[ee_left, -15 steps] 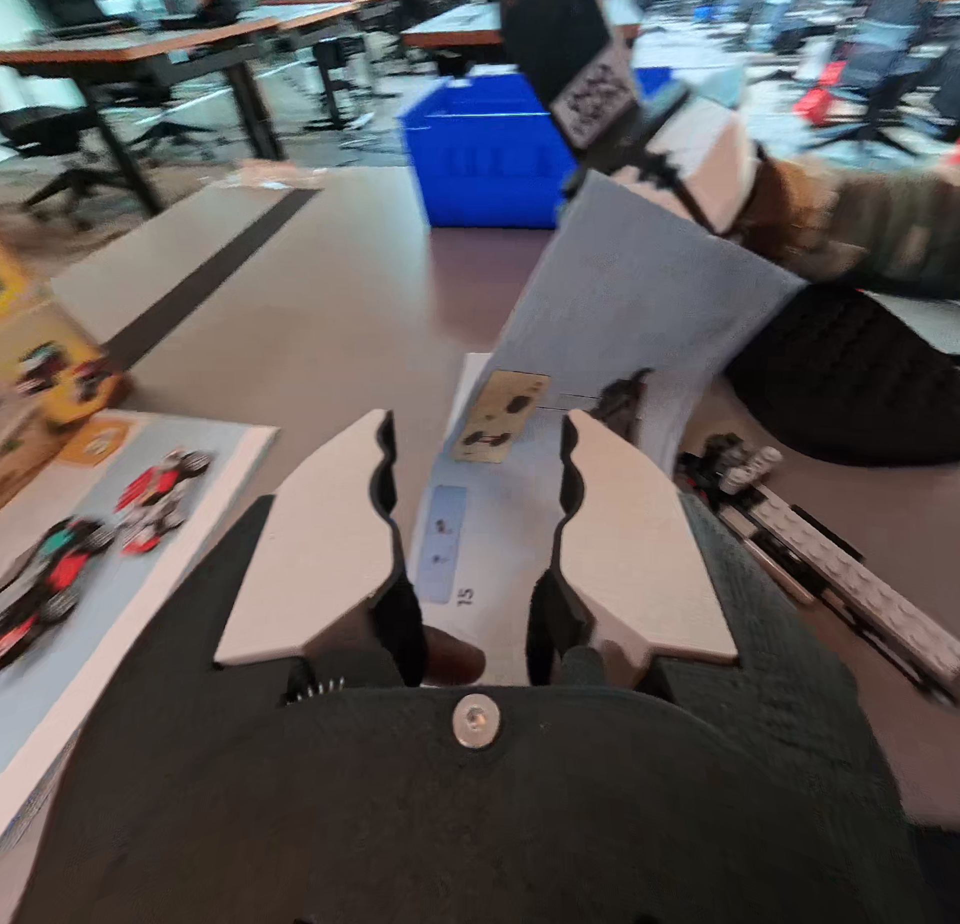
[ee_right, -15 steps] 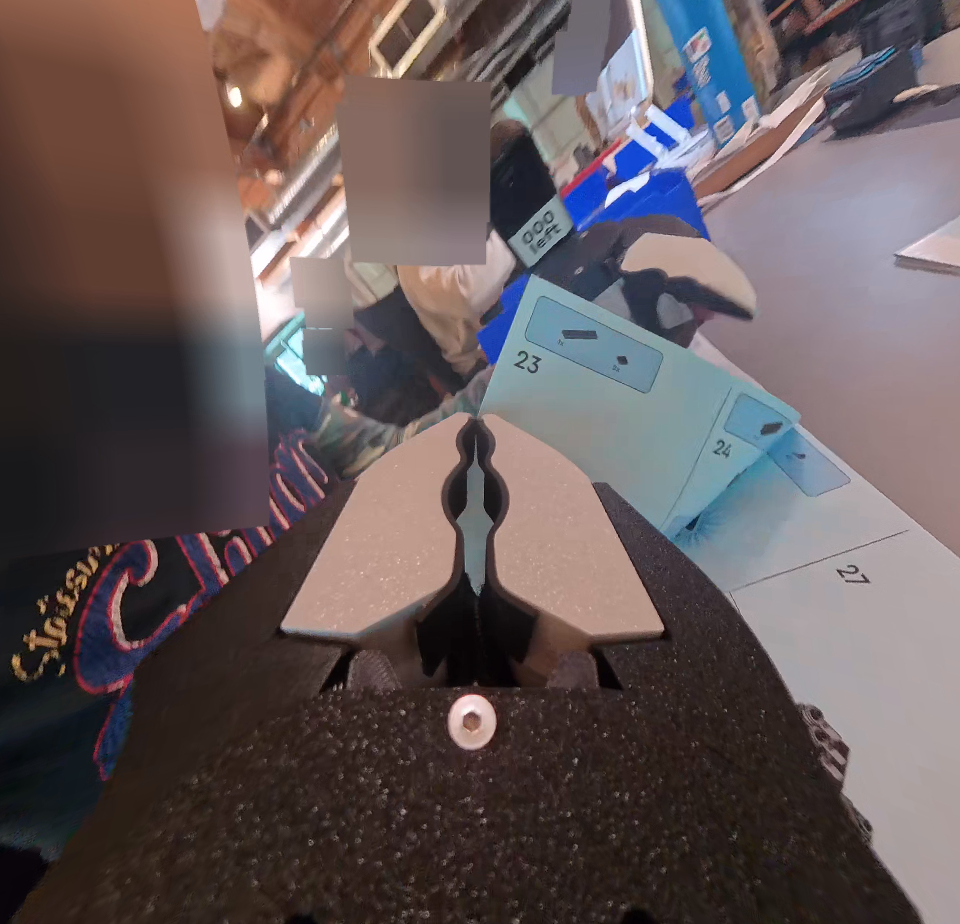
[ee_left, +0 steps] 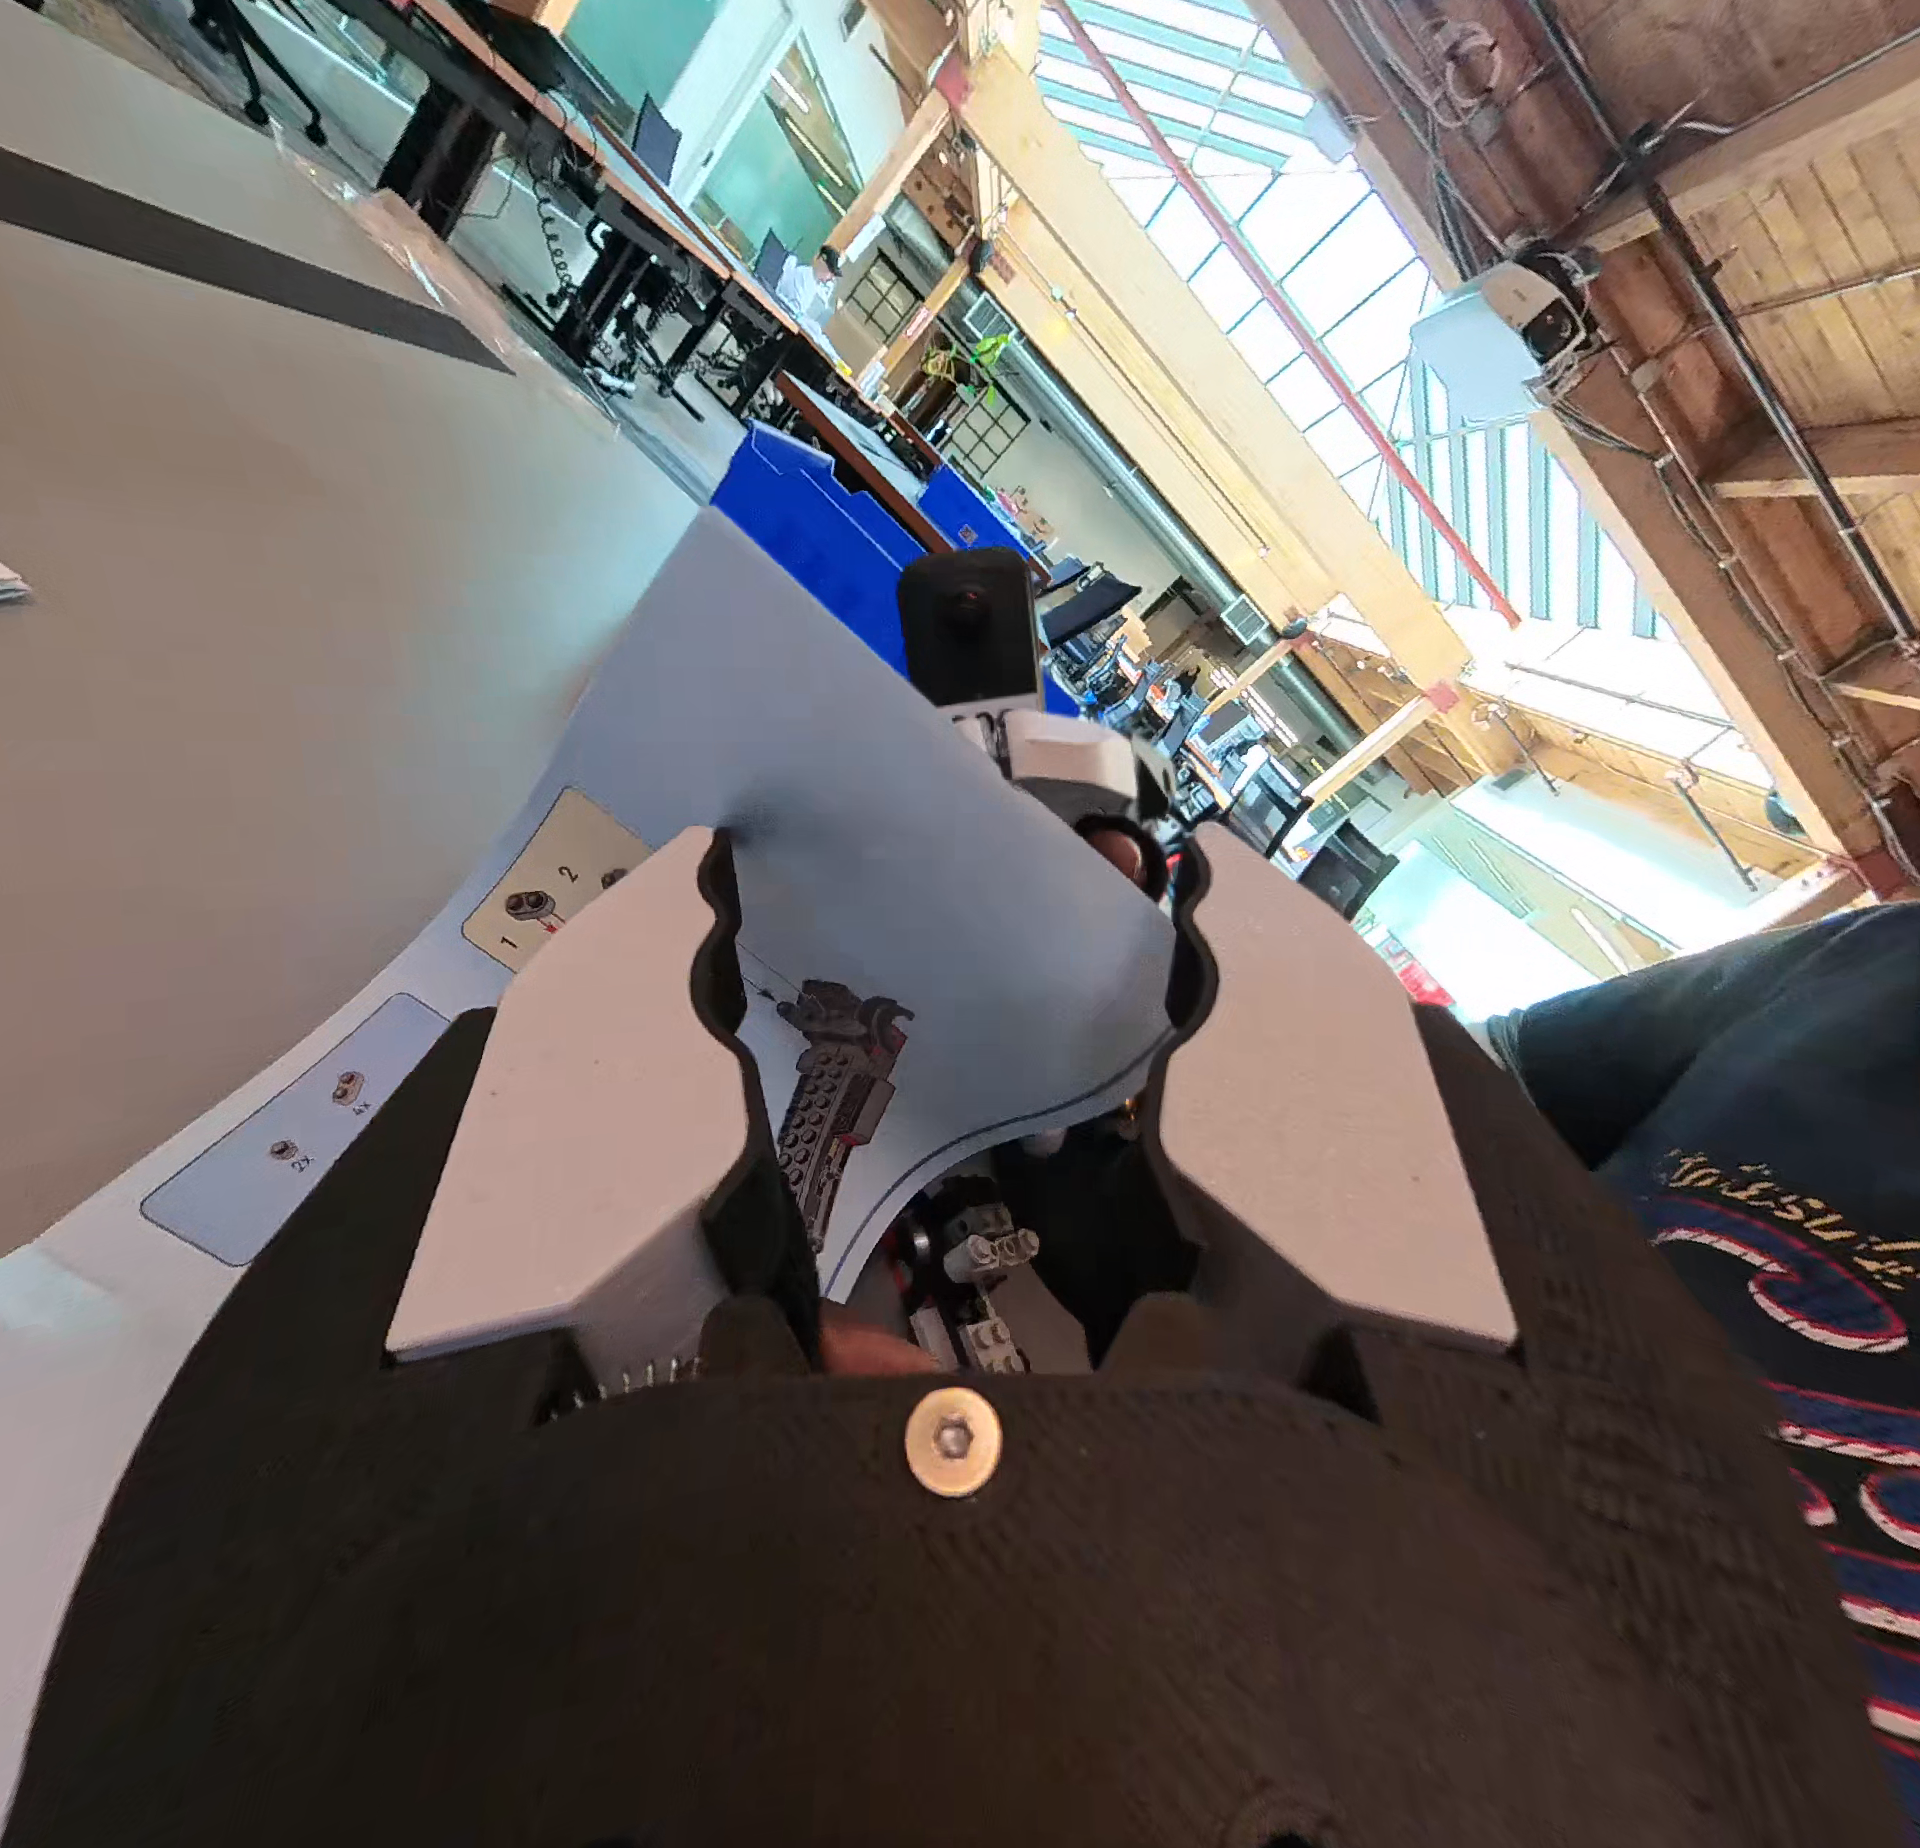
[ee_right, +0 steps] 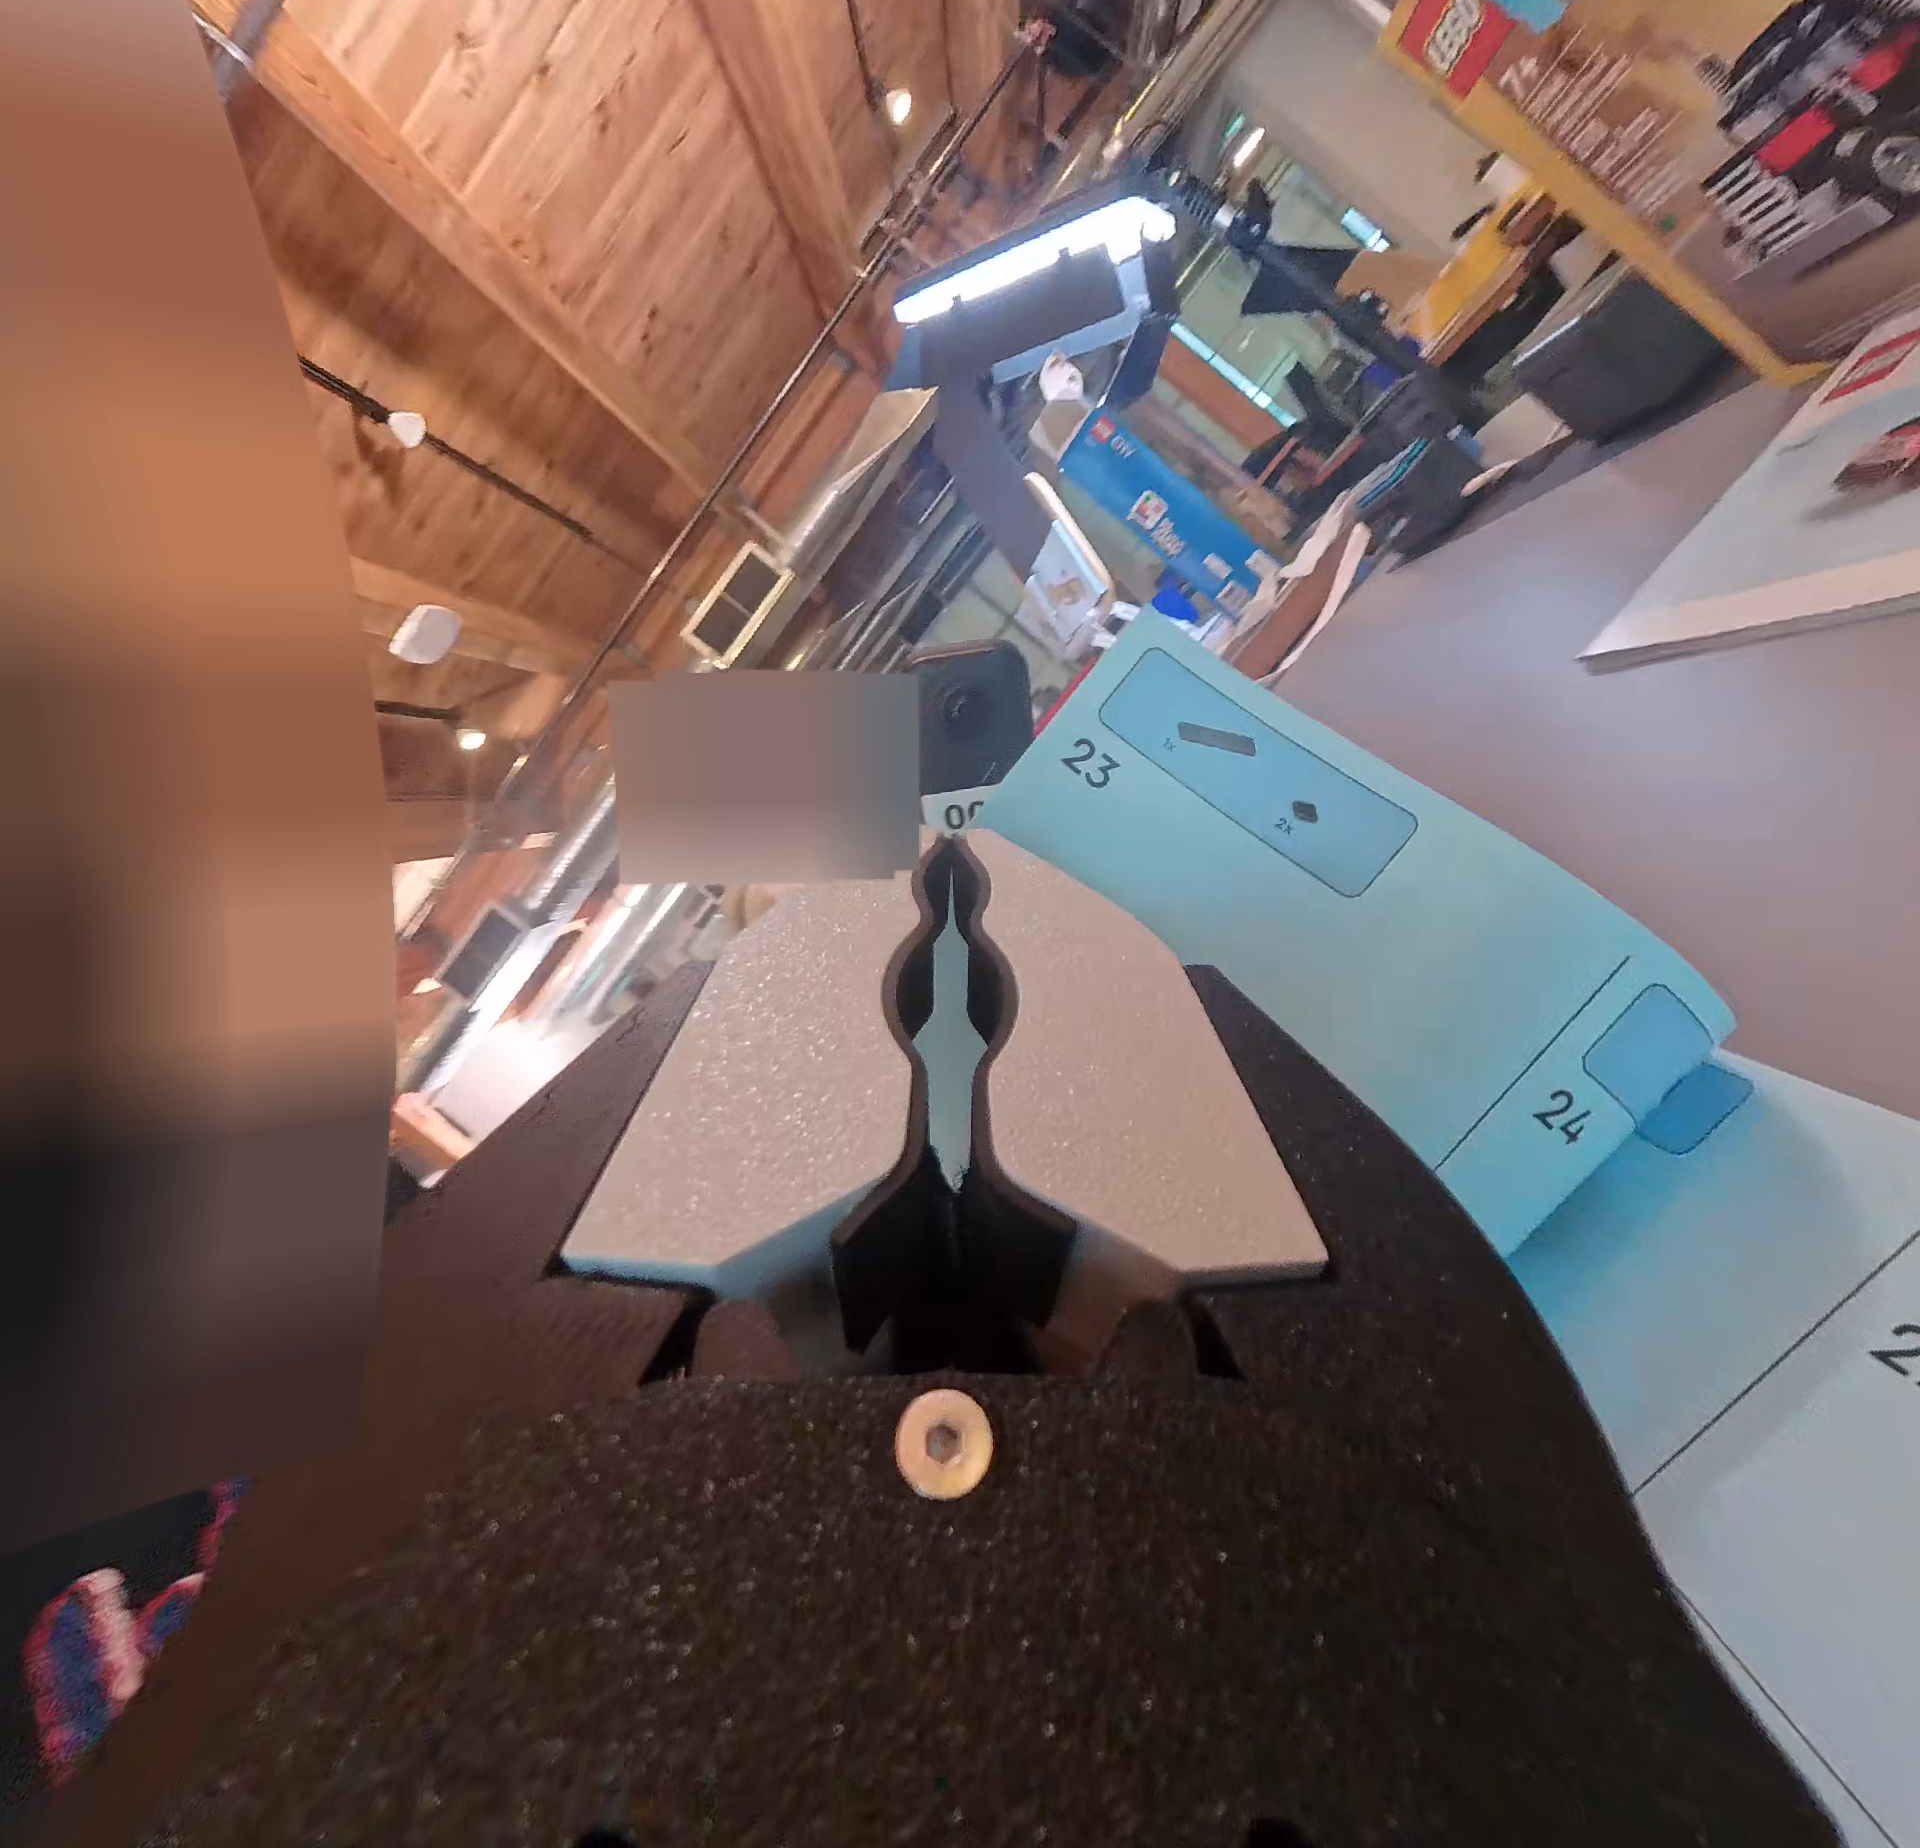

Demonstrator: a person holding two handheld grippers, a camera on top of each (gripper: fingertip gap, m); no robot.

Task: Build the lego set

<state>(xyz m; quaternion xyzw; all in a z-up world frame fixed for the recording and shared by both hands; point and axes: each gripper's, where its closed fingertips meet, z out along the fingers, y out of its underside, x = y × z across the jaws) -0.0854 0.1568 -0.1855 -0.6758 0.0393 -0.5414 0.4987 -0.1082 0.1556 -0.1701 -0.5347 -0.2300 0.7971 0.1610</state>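
Wide gap between left gripper (ee_left: 951, 853) fingers, partly filled by raised instruction page (ee_left: 873, 863); grey lego build (ee_left: 977, 1268) beneath it. Bare table (ee_left: 260, 655) beyond, blue bin (ee_left: 821, 541) at far edge.

Open-plan workshop-office: rows of desks (ee_left: 623, 198) at 11 o'clock, timber-beamed ceiling (ee_left: 1558, 136) with skylights (ee_left: 1299, 229) at 1 o'clock.
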